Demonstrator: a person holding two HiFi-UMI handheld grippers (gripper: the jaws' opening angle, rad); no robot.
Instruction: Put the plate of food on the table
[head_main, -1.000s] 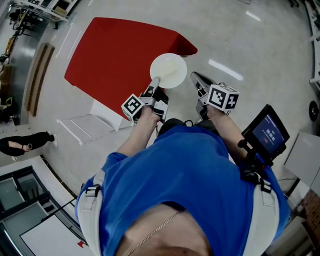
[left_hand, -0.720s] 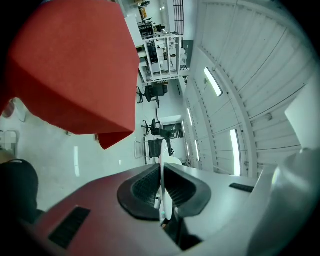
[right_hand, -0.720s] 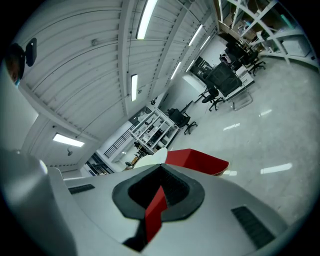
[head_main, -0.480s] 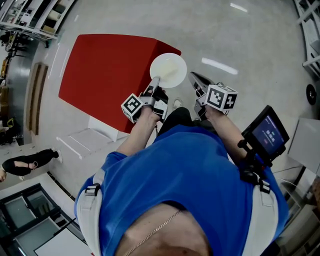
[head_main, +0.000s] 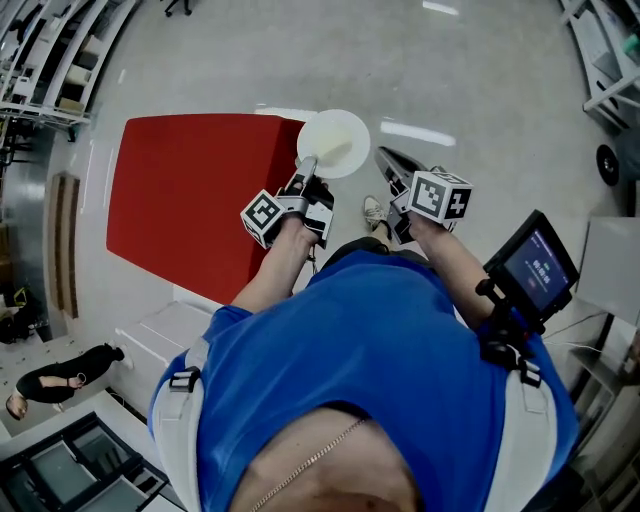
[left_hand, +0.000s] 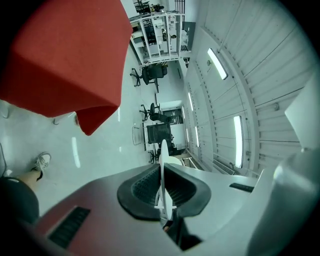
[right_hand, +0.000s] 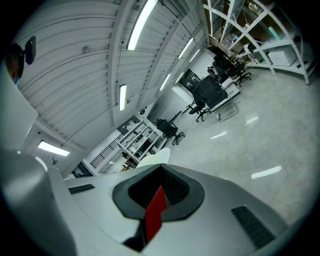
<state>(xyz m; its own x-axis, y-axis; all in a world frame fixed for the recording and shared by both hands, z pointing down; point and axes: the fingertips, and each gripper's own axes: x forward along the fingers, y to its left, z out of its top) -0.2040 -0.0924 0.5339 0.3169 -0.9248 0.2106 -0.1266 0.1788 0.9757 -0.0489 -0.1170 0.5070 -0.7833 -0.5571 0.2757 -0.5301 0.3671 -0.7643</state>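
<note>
- Carrying step: my left tongs are clamped on the rim of the plate, which is airborne just off the red tabletop corner.
- My right tongs are together and empty.
- Next, I judge: swing the plate over the tabletop and lower it level.

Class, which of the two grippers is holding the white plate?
The left gripper: its jaws are clamped on the rim of the plate. The right gripper has no plate between its jaws.
</note>
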